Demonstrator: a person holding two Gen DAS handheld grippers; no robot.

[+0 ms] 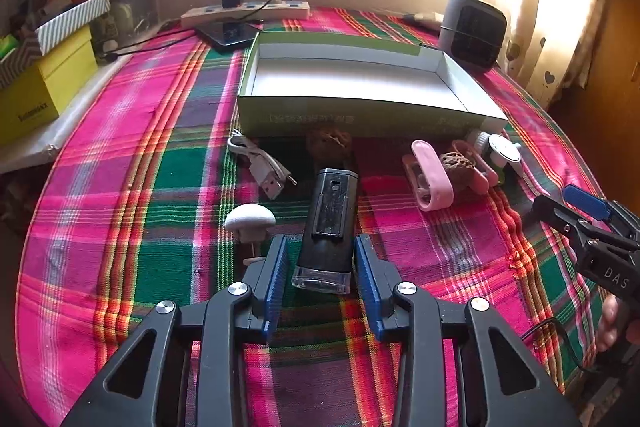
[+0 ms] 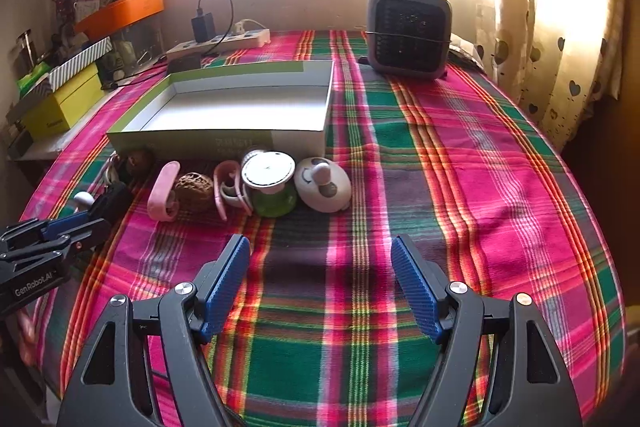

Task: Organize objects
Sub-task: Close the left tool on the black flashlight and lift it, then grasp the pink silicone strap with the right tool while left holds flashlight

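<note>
An empty cardboard box (image 1: 360,111) with a white inside stands mid-table; it also shows in the right wrist view (image 2: 224,143). In front of it lie a black flashlight-like device (image 1: 330,223), a white USB cable (image 1: 260,163), a white mushroom-shaped piece (image 1: 250,219), two walnuts (image 1: 456,165), pink clips (image 1: 432,175) and a green-and-white jar (image 2: 270,183). My left gripper (image 1: 322,259) is open, its blue pads either side of the black device's near end, not touching. My right gripper (image 2: 320,263) is open and empty over bare cloth, short of a white round gadget (image 2: 324,185).
A small grey heater (image 2: 410,31) stands at the back right. A power strip (image 1: 244,13) with a charger and a dark phone (image 1: 228,33) lie behind the box. Stacked boxes (image 1: 44,83) stand at the left edge. A curtain (image 2: 560,27) hangs at the right.
</note>
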